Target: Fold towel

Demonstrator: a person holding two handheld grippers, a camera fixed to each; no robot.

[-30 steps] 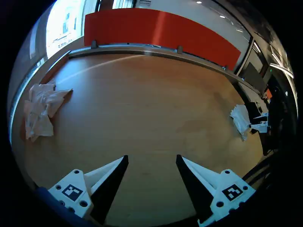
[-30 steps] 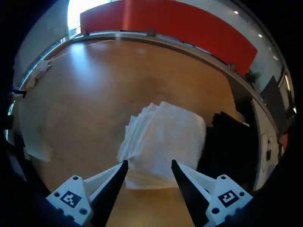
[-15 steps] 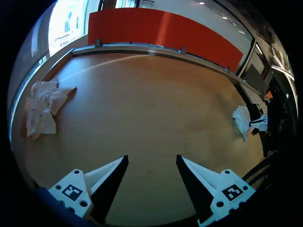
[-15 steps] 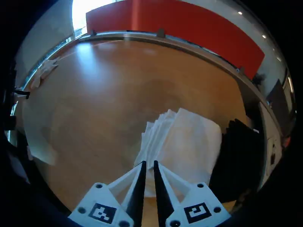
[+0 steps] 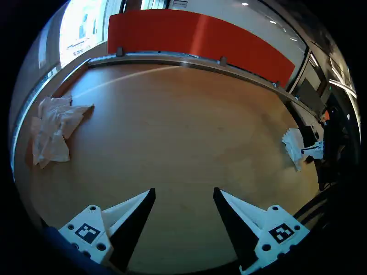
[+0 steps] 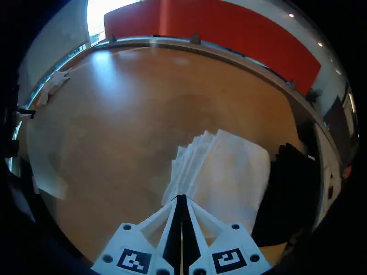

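A stack of folded white towels [image 6: 225, 174] lies on the wooden table [image 6: 119, 119], and it appears again far right in the left gripper view as the stack [image 5: 291, 145]. My right gripper [image 6: 181, 198] is shut at the stack's near left corner, pinching the towel edge; the same gripper [image 5: 315, 149] appears small beside the stack. A crumpled pile of white towels [image 5: 51, 130] sits at the table's far left, seen small as the pile [image 6: 51, 85]. My left gripper [image 5: 183, 191] hangs open over bare wood, holding nothing.
A red panel [image 5: 197, 39] and a metal rail [image 5: 183, 62] run along the table's far edge. A dark object [image 6: 286, 183] lies just right of the folded stack. Windows glow at the back left.
The right gripper's fingers went from wide open to fully shut at the near corner of the stack. The left gripper has barely moved.
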